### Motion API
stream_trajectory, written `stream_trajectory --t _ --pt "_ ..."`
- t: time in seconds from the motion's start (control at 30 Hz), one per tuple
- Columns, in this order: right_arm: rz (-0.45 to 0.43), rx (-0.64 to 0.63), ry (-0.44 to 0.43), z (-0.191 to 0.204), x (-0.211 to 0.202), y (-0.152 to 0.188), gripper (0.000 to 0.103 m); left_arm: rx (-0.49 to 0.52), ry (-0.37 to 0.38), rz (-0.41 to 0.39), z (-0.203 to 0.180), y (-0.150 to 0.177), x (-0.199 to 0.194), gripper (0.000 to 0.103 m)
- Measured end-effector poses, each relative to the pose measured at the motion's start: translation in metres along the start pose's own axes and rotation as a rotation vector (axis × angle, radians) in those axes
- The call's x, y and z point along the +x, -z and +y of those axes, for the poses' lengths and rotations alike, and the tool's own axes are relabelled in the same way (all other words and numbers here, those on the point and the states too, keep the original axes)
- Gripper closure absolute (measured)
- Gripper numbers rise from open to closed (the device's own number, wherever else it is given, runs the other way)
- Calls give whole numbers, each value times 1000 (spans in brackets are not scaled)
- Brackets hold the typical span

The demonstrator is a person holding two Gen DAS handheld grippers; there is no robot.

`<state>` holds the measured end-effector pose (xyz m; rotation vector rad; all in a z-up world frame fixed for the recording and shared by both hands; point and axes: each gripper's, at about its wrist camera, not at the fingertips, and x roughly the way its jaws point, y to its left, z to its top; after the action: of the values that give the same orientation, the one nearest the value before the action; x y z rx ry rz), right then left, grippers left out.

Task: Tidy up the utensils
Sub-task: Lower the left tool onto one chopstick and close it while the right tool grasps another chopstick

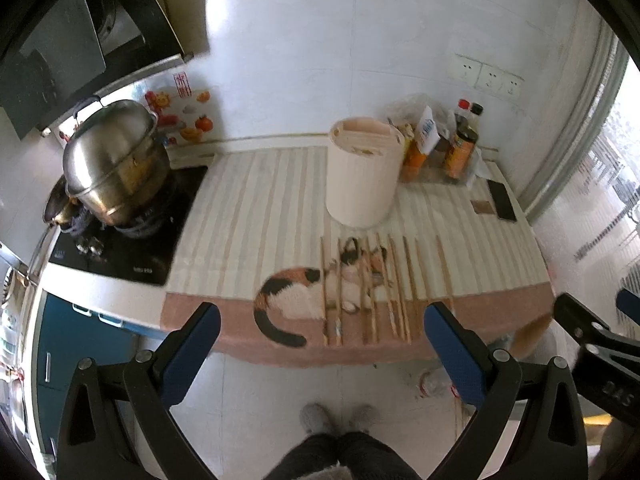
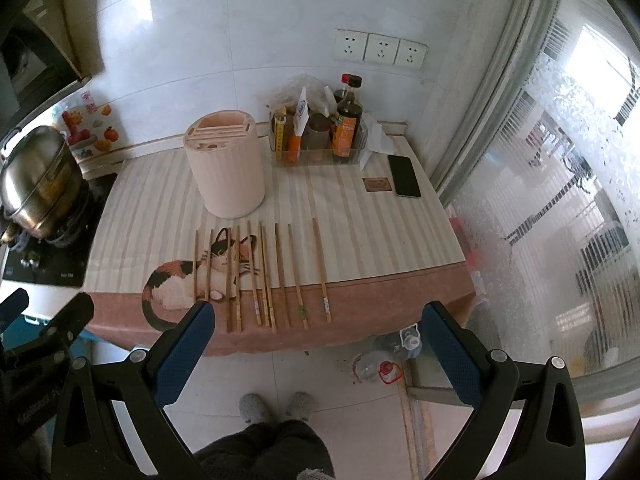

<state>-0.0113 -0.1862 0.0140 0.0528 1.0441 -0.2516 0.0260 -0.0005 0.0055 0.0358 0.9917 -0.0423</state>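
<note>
Seen from the left wrist view, the left gripper (image 1: 320, 328) is held back from the counter's near edge, its blue-padded fingers (image 1: 192, 344) spread wide with nothing between them. The chopsticks (image 1: 368, 292) lie in a row on the cat-print cloth (image 1: 256, 208), just in front of the holder (image 1: 362, 172), which stands upright further back. Each stick's long axis runs away from the near edge toward the holder — thicker ends near, thinner ends far, as far as can be judged. The right gripper (image 1: 592, 344) is glimpsed at the right edge of this view.

In the right wrist view, the right gripper (image 2: 318, 328) is likewise held open and empty, short of the counter. The row of chopsticks (image 2: 264, 276) is seen fanned slightly, the outermost stick (image 2: 322, 272) lying a little apart on the right. The holder (image 2: 226, 164) shows slots in its top; which slot suits chopsticks cannot be told.

No stick has been taken up yet, so a first pick appears to be the step in hand. It would be done best by closing across a stick's width near its thick end, with the fingers set square to the long axis — the separate right-hand stick offers the cleanest approach. Neighbours lying close together could be dragged or rolled if the fingers are lowered between them
</note>
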Motion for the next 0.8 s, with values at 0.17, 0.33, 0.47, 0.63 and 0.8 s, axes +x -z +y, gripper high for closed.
stream_trajectory --t 0.17,0.33,0.47,0.63,0.8 --pt "-41 75 -17 -4 20 -8 0 2 -16 -66 12 -19 39 0" --pt "-21 131 51 -16 71 -14 0 20 -66 -32 20 -30 99 0" --pt "56 165 66 -33 135 -22 3 15 -81 67 23 -32 164 0" --pt "177 153 38 -48 217 -28 28 -10 -121 224 25 -23 248 1" --pt "317 124 -21 -61 298 -30 41 -73 -96 411 29 -8 317 16"
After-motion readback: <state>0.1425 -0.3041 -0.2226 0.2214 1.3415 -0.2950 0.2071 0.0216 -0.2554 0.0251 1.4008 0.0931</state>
